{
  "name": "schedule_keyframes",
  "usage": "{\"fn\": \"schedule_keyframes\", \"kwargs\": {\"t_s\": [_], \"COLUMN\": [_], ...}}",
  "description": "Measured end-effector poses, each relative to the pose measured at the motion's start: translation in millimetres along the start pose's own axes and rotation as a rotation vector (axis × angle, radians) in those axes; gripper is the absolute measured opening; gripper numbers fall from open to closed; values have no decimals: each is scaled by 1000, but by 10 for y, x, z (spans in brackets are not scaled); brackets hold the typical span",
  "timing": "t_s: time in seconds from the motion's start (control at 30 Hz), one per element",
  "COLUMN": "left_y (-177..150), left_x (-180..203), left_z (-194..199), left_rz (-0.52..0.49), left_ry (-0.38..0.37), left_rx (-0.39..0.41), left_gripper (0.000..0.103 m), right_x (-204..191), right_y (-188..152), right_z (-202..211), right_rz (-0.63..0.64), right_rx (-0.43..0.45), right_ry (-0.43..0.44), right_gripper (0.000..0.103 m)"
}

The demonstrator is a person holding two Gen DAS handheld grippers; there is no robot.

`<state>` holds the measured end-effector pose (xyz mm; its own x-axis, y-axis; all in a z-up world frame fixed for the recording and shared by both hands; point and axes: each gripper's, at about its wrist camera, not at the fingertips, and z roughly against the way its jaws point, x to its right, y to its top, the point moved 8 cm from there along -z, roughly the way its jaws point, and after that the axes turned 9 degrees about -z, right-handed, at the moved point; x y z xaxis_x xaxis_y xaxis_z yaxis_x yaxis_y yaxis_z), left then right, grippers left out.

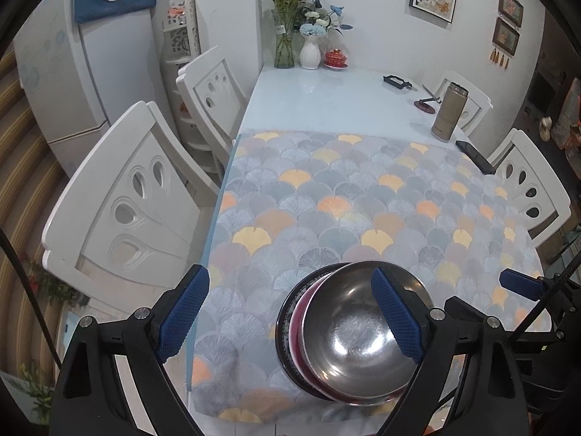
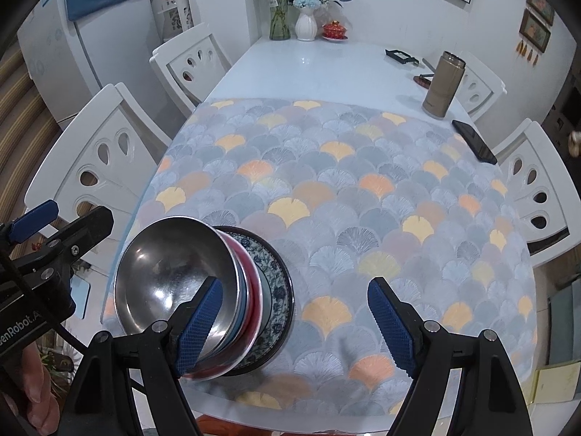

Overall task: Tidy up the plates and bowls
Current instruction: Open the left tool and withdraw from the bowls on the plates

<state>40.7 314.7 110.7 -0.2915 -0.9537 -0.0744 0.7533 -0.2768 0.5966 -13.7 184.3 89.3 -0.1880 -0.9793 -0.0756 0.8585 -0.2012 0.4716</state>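
Dishes stacked at the near edge, both my grippers released.

My left gripper (image 1: 290,316) stands spread wide, grasping nothing; its right pad covers part of the steel bowl (image 1: 356,330) atop the stack, so I cannot tell whether it touches the rim. My right gripper (image 2: 294,323) is likewise spread, its left pad in front of the same stack, nothing between the pads. Under the bowl I make out a red dish (image 2: 254,290) and a blue-patterned plate (image 2: 277,283), with other rims between that are too hidden to count. All sit on the fan-patterned cloth (image 2: 363,200). Cut-off lettering on the left rig reads "enRobot.A". Farther off stand a phone (image 2: 474,141), a tan flask (image 2: 437,85) whose label is unreadable, and flower vases (image 2: 305,23).
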Motion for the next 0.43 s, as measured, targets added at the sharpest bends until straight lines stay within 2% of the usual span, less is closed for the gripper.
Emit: {"fn": "schedule_keyframes", "kwargs": {"t_s": [0.27,0.43], "left_y": [-77,-107], "left_x": [-65,-200], "left_z": [-35,-16], "left_rz": [-12,11], "left_ry": [56,97], "left_rx": [-19,9], "left_gripper": [90,90], "right_x": [-85,-128], "right_y": [-49,-96], "right_z": [-35,-90], "right_rz": [9,-5], "right_rx": [-4,-21], "right_ry": [16,45], "right_gripper": [80,80]}}
